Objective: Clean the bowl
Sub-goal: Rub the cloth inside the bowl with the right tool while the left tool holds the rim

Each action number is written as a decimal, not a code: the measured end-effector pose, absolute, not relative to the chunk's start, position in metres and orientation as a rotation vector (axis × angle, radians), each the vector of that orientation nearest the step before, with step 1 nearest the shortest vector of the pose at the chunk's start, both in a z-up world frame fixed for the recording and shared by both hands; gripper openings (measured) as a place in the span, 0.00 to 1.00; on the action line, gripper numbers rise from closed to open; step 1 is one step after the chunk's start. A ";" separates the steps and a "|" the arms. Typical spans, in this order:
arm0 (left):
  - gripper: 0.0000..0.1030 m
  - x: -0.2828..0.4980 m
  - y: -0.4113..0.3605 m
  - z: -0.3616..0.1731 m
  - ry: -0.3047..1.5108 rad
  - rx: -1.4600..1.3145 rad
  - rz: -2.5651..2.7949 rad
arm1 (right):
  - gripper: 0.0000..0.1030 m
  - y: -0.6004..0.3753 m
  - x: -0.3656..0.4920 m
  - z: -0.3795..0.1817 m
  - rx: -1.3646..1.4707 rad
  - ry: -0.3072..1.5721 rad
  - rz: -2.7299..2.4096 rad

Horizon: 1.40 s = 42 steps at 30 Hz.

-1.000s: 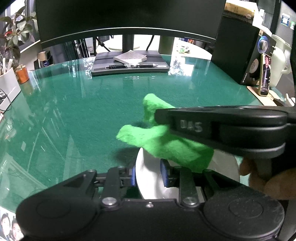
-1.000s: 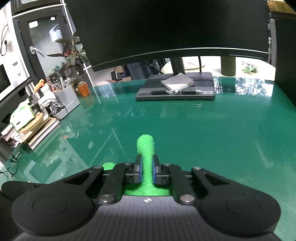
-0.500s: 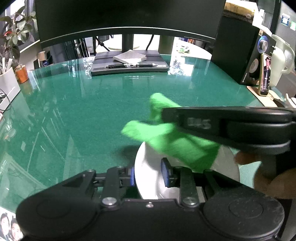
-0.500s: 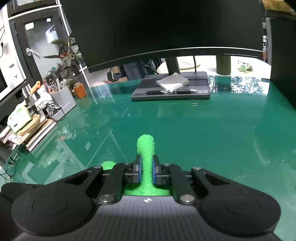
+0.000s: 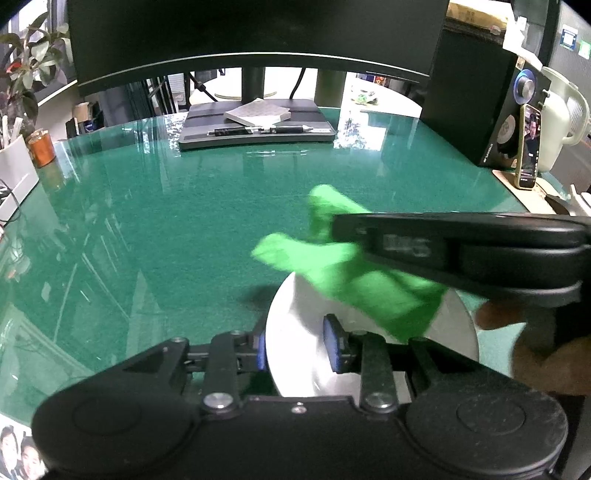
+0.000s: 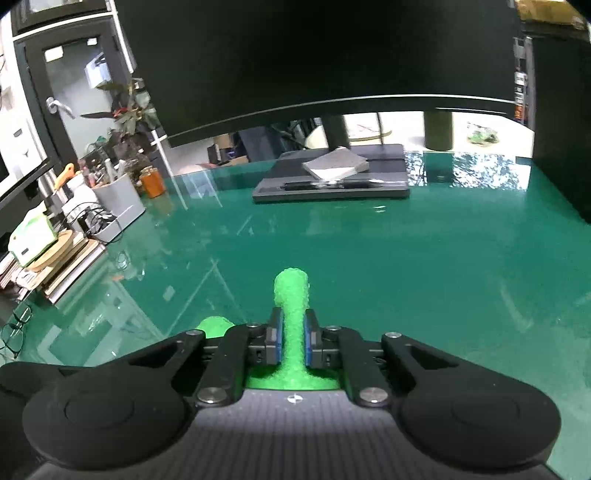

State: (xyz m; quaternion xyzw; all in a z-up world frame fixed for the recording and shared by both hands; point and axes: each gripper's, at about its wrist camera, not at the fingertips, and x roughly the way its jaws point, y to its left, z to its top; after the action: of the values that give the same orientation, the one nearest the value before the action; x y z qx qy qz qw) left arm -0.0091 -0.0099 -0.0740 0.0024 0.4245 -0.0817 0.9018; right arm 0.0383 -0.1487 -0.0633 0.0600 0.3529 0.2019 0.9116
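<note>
A white bowl (image 5: 295,314) sits low in the left wrist view, its rim between the pads of my left gripper (image 5: 295,343). One blue pad is outside the wall and the other inside, so the gripper is shut on the bowl. A bright green cloth (image 5: 354,273) drapes over the bowl's far rim. My right gripper (image 5: 343,232) reaches in from the right, side-on, with the cloth in it. In the right wrist view, the right gripper (image 6: 293,332) is shut on a fold of the green cloth (image 6: 291,291), which sticks out past the pads. The bowl is hidden there.
The green glass-topped desk (image 5: 166,221) stretches ahead. A grey tray (image 5: 258,133) with pens and a notepad lies under a large monitor (image 5: 255,33). A speaker (image 5: 480,99) and a phone (image 5: 530,146) stand at the right. A white organiser (image 6: 118,199) and clutter line the left edge.
The right gripper and the green cloth have slid to the right across the bowl in the left wrist view. The left pads stand slightly wider on the rim. The bowl has stayed in place.
</note>
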 end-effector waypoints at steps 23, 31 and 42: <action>0.30 -0.009 -0.009 -0.074 0.881 -0.013 -0.160 | 0.11 -0.145 0.045 -0.069 0.158 0.743 0.390; 0.31 -0.007 -0.009 -0.075 0.878 -0.018 -0.156 | 0.11 -0.170 0.030 -0.070 0.186 0.754 0.334; 0.31 -0.006 -0.009 -0.075 0.879 -0.016 -0.156 | 0.11 -0.159 0.038 -0.069 0.173 0.733 0.358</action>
State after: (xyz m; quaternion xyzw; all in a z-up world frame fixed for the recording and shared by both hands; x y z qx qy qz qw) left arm -0.0060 -0.0093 -0.0751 -0.0076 0.4250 -0.0755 0.9020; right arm 0.0379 -0.1591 -0.0689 0.0842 0.3562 0.1740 0.9142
